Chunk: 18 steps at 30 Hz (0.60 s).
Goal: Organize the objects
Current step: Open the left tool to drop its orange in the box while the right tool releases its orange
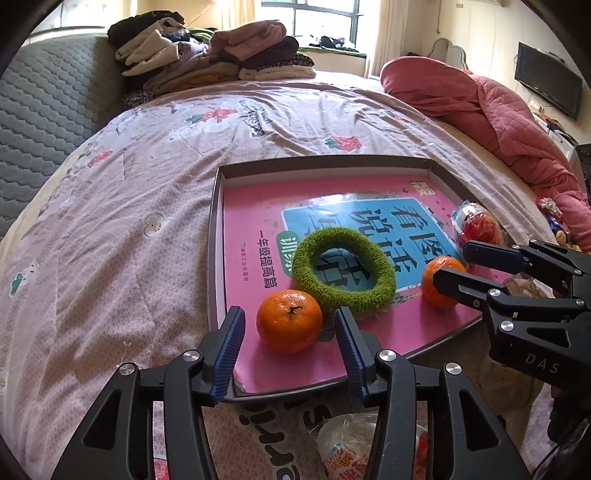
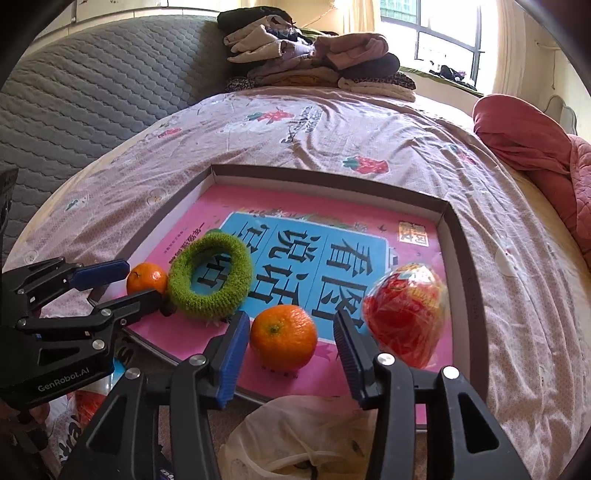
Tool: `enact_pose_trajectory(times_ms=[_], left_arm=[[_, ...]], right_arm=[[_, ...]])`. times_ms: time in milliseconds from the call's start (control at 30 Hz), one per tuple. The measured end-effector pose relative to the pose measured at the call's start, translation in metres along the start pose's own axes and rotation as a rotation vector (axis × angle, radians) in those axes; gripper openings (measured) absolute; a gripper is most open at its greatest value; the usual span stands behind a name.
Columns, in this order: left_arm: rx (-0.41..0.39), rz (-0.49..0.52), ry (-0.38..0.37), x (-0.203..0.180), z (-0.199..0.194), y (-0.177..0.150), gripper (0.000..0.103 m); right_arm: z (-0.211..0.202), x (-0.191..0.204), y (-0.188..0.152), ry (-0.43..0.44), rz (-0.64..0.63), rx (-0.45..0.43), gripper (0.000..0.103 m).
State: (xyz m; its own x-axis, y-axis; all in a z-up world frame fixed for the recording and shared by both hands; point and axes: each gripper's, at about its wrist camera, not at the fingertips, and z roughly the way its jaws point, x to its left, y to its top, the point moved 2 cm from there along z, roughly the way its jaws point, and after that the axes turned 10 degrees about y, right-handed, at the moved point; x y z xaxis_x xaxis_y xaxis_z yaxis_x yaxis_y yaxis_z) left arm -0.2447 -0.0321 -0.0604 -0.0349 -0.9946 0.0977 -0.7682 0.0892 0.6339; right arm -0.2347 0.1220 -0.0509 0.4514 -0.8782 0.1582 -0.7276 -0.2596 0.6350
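Nearest the cameras, a crumpled clear plastic bag lies on the bed just in front of the tray's near edge, and another printed snack bag shows below the left gripper.

The left gripper is spread wide, its blue pads on either side of an orange without touching it. That orange sits at the near left corner of the tray, on the pink book that lines the tray floor. The right gripper is likewise spread, flanking a second orange near the tray's front edge, with a gap on both sides.

Just behind and between the two oranges lies a green fuzzy ring, flat on the book's blue title panel and touching the left orange. To the right of the second orange, a red packet in clear wrap rests against the tray's right side, close to the right gripper's outer finger.

Beyond the tray stretches the pink floral bedsheet. A rumpled red quilt lies at the far right, folded clothes are stacked at the far end, and a grey quilted headboard rises at the left. A window and a wall television sit farthest back.
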Motion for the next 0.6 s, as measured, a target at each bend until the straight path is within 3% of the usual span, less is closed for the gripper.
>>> enact_pose_trajectory(times_ms=[600], left_arm=[[-0.094,-0.028,0.014,0.007,-0.057,0.015,0.063]], right_arm=[[-0.065,0.007,0.022,-0.004,-0.037,-0.139,0.052]])
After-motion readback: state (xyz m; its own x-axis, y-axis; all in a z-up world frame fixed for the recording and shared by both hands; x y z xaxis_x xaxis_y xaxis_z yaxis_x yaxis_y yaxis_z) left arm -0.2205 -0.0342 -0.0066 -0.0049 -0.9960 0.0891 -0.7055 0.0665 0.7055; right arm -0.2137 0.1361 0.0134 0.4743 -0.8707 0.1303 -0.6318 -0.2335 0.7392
